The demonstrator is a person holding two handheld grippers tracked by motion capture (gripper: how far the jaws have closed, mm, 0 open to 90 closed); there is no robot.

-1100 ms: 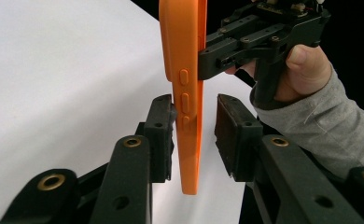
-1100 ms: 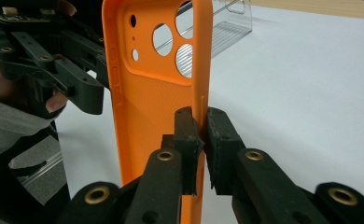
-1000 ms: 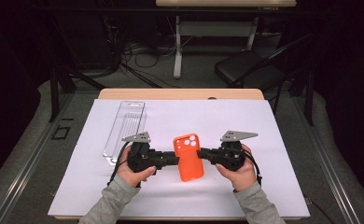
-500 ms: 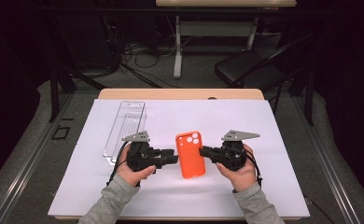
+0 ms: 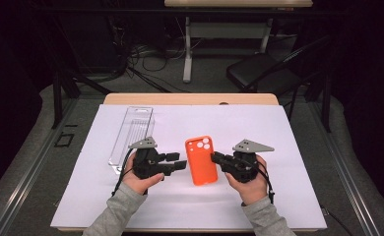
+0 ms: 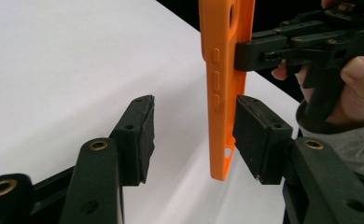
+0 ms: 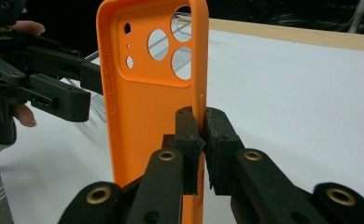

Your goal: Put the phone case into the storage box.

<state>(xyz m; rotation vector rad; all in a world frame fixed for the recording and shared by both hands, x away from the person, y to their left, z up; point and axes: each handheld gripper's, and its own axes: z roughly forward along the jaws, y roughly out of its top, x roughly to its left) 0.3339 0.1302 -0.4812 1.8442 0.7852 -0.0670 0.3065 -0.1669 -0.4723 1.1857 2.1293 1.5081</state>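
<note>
The right tongs (image 7: 201,140) are clenched on one long edge of the orange phone case (image 5: 201,160), holding it above the white bench (image 5: 278,137). The left tongs (image 6: 194,135) have just been opening; the case's other edge stands between their pads, which no longer press it.

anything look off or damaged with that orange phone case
Nothing stands out. The orange phone case looks whole, with clean camera cutouts and no visible tears. The right gripper pinches one side wall; the left gripper stands open around the other edge.
</note>
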